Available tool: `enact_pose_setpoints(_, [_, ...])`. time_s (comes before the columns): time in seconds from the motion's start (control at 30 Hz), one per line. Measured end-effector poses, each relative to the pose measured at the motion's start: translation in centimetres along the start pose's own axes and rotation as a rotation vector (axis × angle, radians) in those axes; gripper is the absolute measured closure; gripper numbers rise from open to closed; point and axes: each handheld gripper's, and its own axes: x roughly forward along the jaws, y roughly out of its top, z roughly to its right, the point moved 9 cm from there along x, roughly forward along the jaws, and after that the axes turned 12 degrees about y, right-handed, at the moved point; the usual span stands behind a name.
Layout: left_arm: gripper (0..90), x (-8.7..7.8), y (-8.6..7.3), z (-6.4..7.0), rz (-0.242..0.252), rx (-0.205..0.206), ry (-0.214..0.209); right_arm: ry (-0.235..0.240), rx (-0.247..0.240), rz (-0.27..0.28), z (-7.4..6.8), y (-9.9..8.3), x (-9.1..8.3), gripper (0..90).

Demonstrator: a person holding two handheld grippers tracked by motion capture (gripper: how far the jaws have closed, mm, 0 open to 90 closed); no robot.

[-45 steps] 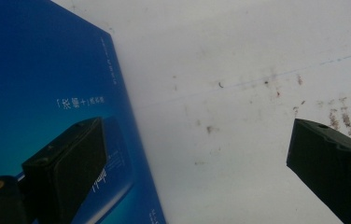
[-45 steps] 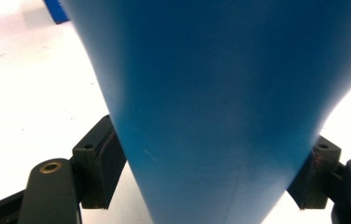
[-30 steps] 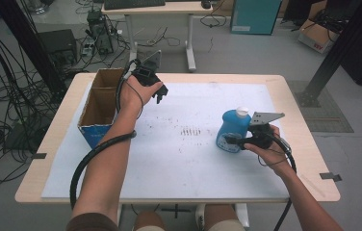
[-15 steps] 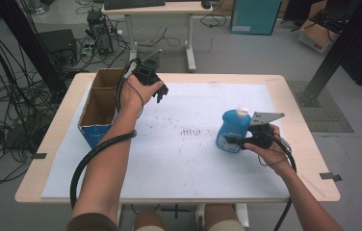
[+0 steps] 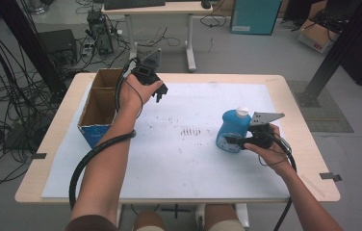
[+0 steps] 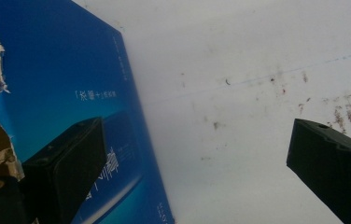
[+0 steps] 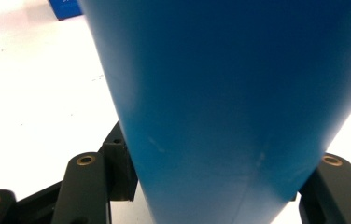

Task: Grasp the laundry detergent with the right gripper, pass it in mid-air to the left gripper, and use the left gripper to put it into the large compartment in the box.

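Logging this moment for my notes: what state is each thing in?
Bottle: upright, white cap on, gripped low by the right gripper.
Box: open on top, nothing seen inside, upright at the table's left edge.
Left gripper: open, holding nothing, beside the box.
Right gripper: shut on the bottle.

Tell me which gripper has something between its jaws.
The right gripper: its jaws sit on either side of the blue bottle near the table's right edge. The left gripper hangs open by the box with nothing between its jaws.
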Motion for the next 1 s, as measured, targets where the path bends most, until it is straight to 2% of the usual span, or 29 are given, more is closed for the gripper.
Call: enact_pose_setpoints(1.0, [5.4,-0.47,-0.13,0.25,0.000,0.002,0.003,-0.003,-0.003,0.003,-0.04,0.00,0.02,41.2])
